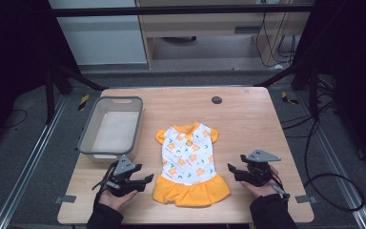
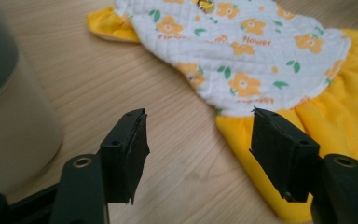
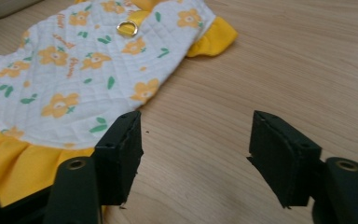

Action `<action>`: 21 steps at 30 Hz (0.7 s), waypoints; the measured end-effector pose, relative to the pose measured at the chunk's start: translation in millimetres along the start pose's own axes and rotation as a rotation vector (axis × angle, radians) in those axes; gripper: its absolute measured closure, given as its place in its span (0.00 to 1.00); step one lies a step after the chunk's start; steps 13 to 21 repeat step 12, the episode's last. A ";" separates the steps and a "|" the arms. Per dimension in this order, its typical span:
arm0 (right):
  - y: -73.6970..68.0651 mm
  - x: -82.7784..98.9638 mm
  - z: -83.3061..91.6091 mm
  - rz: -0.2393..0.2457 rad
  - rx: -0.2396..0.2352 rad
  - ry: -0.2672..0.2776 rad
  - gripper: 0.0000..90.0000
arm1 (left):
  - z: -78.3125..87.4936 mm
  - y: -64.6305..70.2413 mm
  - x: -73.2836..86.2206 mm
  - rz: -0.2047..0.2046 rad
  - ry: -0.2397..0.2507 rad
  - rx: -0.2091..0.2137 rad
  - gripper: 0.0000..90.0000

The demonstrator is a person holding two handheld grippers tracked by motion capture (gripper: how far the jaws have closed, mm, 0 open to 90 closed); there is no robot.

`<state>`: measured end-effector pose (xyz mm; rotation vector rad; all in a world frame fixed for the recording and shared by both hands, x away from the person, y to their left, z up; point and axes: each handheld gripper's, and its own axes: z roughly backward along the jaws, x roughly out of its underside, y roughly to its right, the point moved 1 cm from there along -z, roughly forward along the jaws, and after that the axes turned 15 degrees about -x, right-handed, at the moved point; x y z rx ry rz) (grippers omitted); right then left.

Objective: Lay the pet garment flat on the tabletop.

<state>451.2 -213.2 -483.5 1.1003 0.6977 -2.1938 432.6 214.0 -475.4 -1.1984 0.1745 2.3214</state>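
A small dress [image 1: 189,162] lies flat on the wooden table [image 1: 248,119], its white quilted top printed with orange flowers, its skirt and sleeves yellow. My left gripper [image 1: 145,180] rests just left of the skirt, jaws open and empty. In the left gripper view the dress [image 2: 261,60] spreads beyond the open left gripper [image 2: 200,154], with the yellow skirt by the right jaw. My right gripper [image 1: 232,170] sits to the right of the skirt, open and empty. In the right gripper view the dress [image 3: 74,79] lies beyond the left jaw of the right gripper [image 3: 196,154].
A grey plastic basin [image 1: 110,128] stands at the table's left, behind my left gripper; its wall [image 2: 9,116] looms at the left of the left gripper view. A dark round grommet [image 1: 216,100] sits near the far edge. Bare wood lies right of the dress.
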 end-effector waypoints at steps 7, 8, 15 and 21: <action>11.4 10.5 9.4 -0.045 0.039 0.002 0.25 | 12.1 -19.5 16.5 0.025 -0.025 -0.043 0.33; 15.4 13.9 11.6 -0.055 0.052 0.003 0.23 | 14.8 -25.7 21.2 0.045 -0.032 -0.053 0.32; 19.4 17.2 14.8 -0.064 0.065 0.008 0.20 | 19.8 -37.1 28.9 0.064 -0.037 -0.081 0.30; 19.4 17.2 14.8 -0.064 0.065 0.008 0.20 | 19.8 -37.1 28.9 0.064 -0.037 -0.081 0.30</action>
